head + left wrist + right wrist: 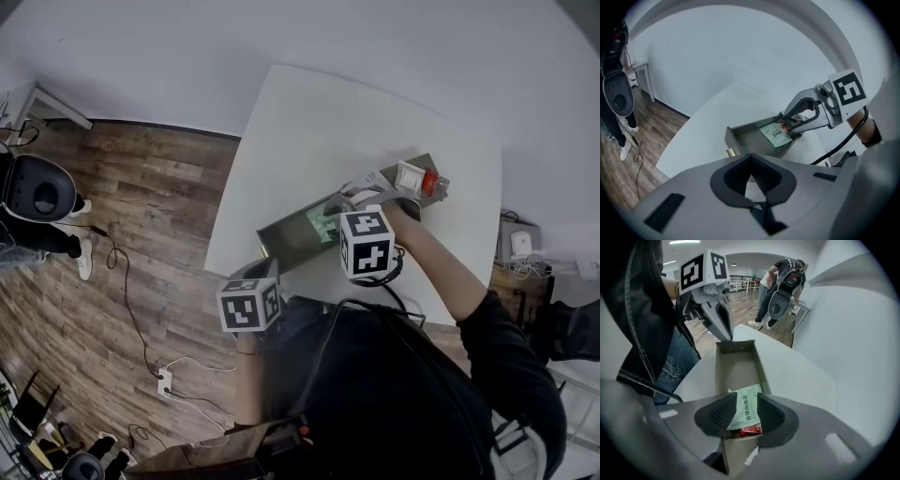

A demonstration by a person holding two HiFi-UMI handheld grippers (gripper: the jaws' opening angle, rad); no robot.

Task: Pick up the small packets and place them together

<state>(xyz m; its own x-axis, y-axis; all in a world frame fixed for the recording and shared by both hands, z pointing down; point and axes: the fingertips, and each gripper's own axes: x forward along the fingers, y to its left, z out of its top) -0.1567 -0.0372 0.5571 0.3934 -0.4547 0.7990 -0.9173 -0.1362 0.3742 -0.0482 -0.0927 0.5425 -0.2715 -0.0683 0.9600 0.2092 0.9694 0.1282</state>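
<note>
Two in the tray (738, 369), green packet (746, 406) and red packet (750, 430); right gripper (746, 401) hangs above, jaws apart, left gripper (750, 161) closed, empty. Likely a reach: lower, pinch one.

Red packet (749, 430) mostly hidden by green packet (746, 411) and right hand-held gripper (746, 398).

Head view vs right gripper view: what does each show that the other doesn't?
Head view only: the white packet beyond the right gripper, and the power strip on the floor. Right gripper view only: its fingers apart, framing the green packet's print. Both: grey tray, green packet, left gripper.
</note>
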